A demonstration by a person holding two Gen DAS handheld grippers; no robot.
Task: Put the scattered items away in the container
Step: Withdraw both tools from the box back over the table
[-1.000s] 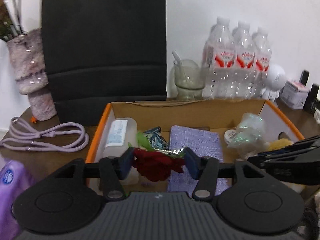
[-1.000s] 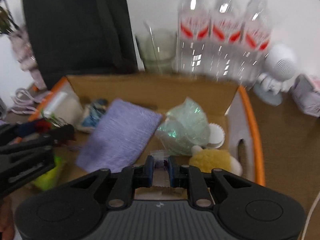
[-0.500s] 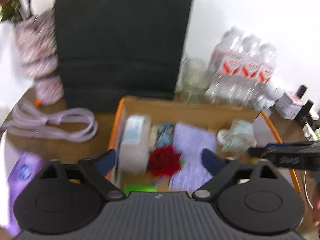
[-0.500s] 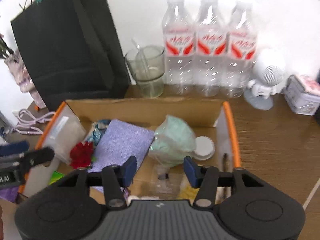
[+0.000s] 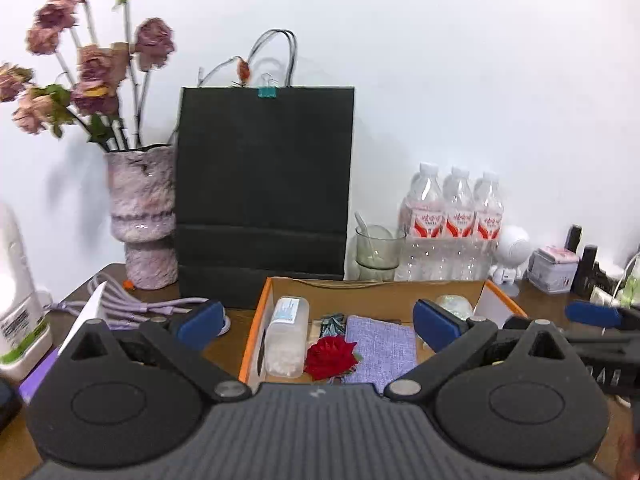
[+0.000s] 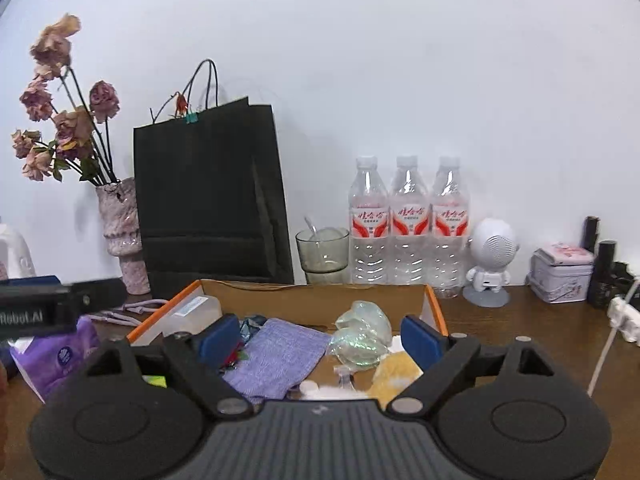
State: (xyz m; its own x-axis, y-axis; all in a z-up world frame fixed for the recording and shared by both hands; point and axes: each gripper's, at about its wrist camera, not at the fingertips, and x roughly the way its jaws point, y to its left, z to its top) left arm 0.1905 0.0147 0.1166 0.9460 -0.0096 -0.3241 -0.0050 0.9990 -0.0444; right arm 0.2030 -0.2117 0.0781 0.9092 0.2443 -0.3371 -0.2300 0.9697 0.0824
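An orange-rimmed cardboard box (image 5: 262,312) (image 6: 434,304) holds a red fabric rose (image 5: 330,356), a purple cloth (image 5: 380,346) (image 6: 276,356), a clear plastic case (image 5: 286,334) (image 6: 192,314), a crumpled clear wrapper (image 6: 362,338), a yellow sponge (image 6: 394,372) and a small clear item (image 6: 344,380). My left gripper (image 5: 318,322) is open and empty, held back above the box's near side. My right gripper (image 6: 320,338) is open and empty above the box.
A black paper bag (image 5: 264,196), a vase of dried flowers (image 5: 142,216), a glass (image 6: 322,254) and three water bottles (image 6: 408,224) stand behind the box. A purple cable (image 5: 132,308) and a purple tissue pack (image 6: 56,356) lie left. A white figurine (image 6: 490,266) and tin (image 6: 562,276) stand right.
My left gripper opened and let the rose drop into the box; my right gripper opened and released the small clear item. Both pulled back and up from the box.
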